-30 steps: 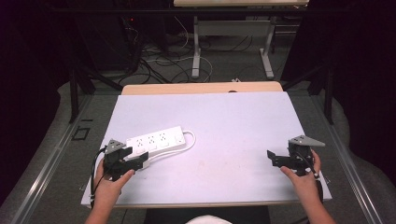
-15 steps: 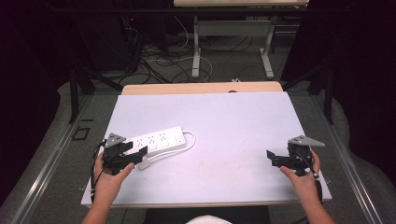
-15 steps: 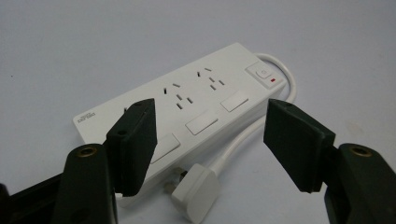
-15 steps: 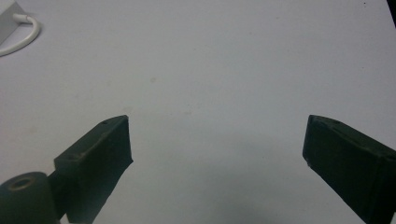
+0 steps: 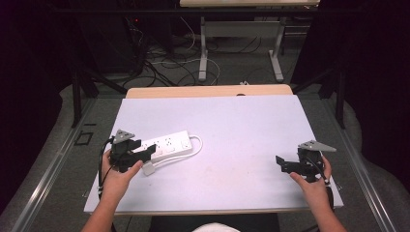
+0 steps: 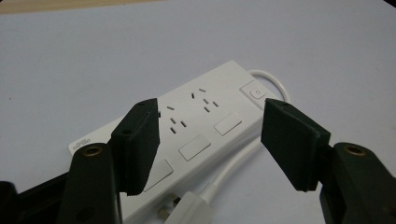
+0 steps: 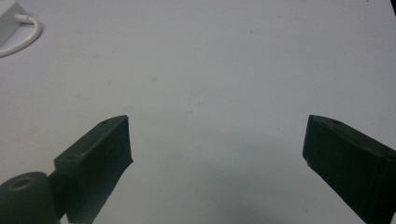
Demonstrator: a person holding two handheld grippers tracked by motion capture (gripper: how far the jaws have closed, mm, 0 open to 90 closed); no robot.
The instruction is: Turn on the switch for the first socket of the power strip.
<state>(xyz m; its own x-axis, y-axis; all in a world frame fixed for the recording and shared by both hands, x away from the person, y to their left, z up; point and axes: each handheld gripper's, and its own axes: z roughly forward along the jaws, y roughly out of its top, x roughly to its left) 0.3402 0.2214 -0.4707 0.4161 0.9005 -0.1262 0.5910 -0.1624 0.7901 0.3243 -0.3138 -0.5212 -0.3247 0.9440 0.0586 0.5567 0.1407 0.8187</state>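
Your left claw hangs over the near end of the white power strip, its jaws apart and just narrowing, straddling the strip without pressing it. The strip lies on the left part of the white surface, its plug just beside it. Your right claw sits spread wide near the right edge, holding nothing.

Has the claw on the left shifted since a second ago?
Yes. The left claw has slid slightly toward the table's left edge, along the white power strip, its jaws closing but not gripping.
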